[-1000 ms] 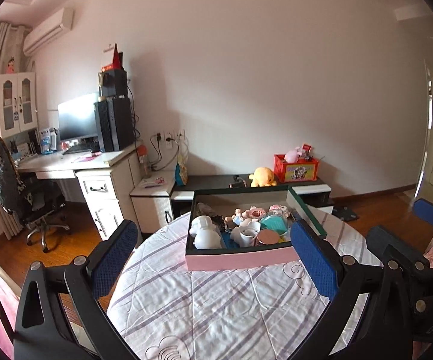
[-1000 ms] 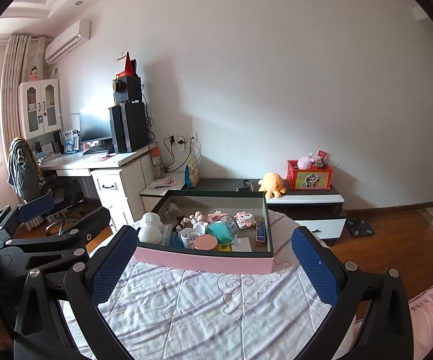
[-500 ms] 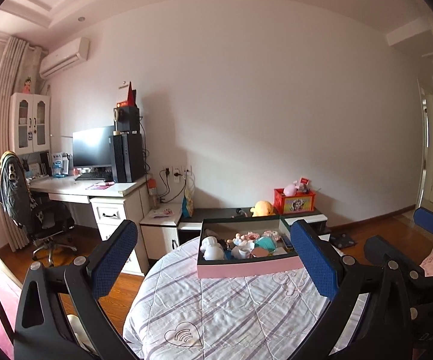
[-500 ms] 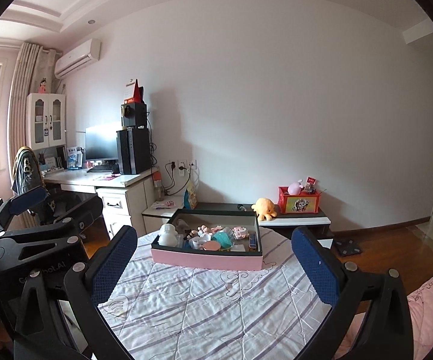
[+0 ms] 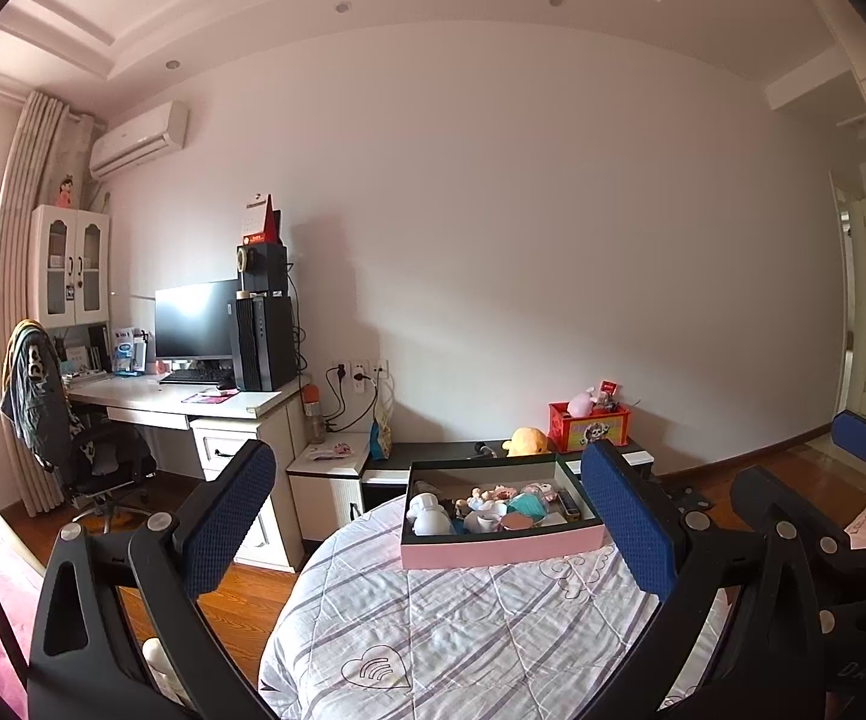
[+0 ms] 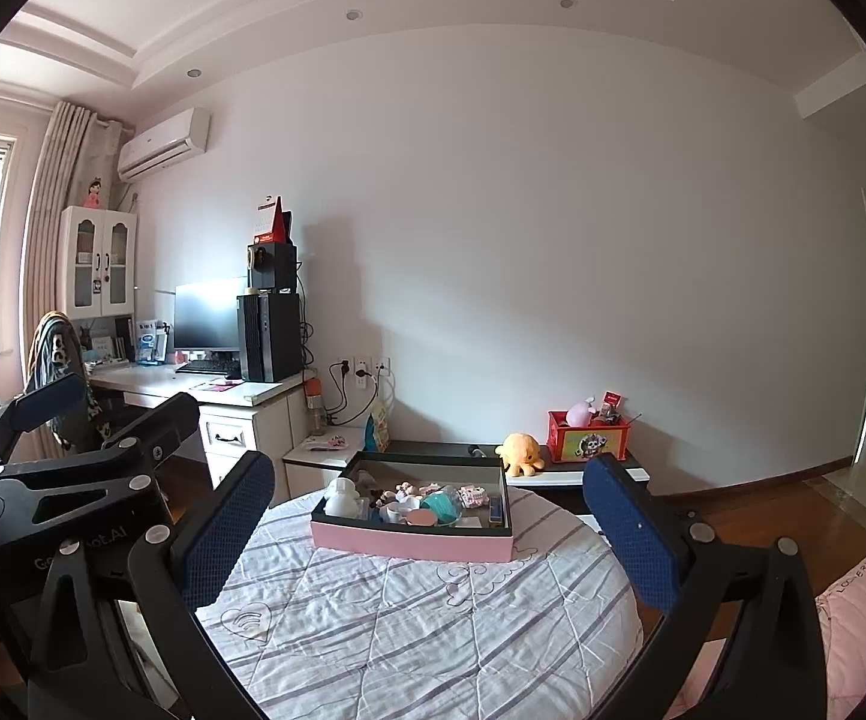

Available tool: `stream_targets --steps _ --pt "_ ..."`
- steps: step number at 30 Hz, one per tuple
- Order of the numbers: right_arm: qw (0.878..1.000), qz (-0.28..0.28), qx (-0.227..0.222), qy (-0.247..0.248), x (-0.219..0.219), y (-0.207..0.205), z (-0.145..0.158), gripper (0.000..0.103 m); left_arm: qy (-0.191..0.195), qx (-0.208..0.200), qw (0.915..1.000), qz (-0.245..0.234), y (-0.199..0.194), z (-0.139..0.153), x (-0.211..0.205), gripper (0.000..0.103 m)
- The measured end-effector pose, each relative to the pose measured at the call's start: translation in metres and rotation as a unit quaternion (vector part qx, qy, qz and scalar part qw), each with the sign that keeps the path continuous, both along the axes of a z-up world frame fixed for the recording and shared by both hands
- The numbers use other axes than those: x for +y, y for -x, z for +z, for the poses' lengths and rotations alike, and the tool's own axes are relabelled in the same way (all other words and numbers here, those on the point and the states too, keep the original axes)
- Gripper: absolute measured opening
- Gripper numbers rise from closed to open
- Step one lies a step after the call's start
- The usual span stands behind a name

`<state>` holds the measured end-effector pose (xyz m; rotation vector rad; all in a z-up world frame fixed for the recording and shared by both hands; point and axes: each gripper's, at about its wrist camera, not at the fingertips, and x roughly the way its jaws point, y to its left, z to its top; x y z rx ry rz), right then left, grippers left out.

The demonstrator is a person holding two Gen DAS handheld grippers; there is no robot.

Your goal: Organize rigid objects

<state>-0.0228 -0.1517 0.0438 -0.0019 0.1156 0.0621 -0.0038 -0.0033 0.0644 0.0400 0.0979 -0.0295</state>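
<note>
A pink box (image 5: 502, 546) with a dark inner rim sits at the far side of a round table (image 5: 463, 630) covered in a striped quilt. It holds several small things: a white figure (image 5: 427, 513), a white cup (image 5: 484, 521), a teal piece (image 5: 526, 505). The box also shows in the right wrist view (image 6: 412, 540). My left gripper (image 5: 427, 531) is open and empty, held back from the box. My right gripper (image 6: 427, 534) is open and empty, also well short of the box.
A desk (image 5: 193, 402) with monitor and computer tower stands at the left with an office chair (image 5: 73, 450). A low cabinet (image 6: 493, 468) behind the table carries a yellow plush (image 6: 520, 453) and a red toy box (image 6: 589, 438). A pink bed edge (image 6: 865, 612) lies at right.
Both grippers have pulled back and up from the box, which now looks smaller and farther. More of the quilted table and ceiling shows. Both grippers stay open.
</note>
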Motion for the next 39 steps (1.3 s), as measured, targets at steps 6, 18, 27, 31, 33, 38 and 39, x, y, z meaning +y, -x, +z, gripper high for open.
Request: stream_targets --steps 6,18,27,31,33,38,39 --pt "1.0 0.001 0.0 -0.002 0.0012 0.0008 -0.0004 0.103 0.0 0.0 1.0 0.002 0.0028 -0.0002 0.0003 0.103" --pt "1.0 0.001 0.001 -0.002 0.001 0.001 -0.0007 0.103 -0.001 -0.001 1.0 0.001 0.0053 -0.0003 0.0008 0.103" --pt "1.0 0.001 0.0 -0.003 0.0007 -0.0006 -0.0024 0.103 -0.001 -0.003 1.0 0.001 0.0061 0.0005 0.0009 0.103" --pt "1.0 0.001 0.0 -0.003 0.0004 -0.0009 -0.0028 0.103 -0.001 -0.002 1.0 0.002 0.0063 0.0001 0.001 0.103" --pt "1.0 0.001 0.0 -0.003 0.0002 -0.001 -0.0029 0.103 -0.001 -0.002 1.0 0.002 0.0062 0.0 0.001 0.103" --pt "1.0 0.0 0.001 -0.002 0.0002 -0.001 -0.0027 0.103 -0.001 0.0 1.0 0.0 0.0083 0.0018 0.0022 0.103" --pt "1.0 0.0 0.002 -0.002 -0.0011 -0.0019 -0.0023 0.103 -0.001 -0.001 1.0 0.001 0.01 0.0031 0.0025 0.103"
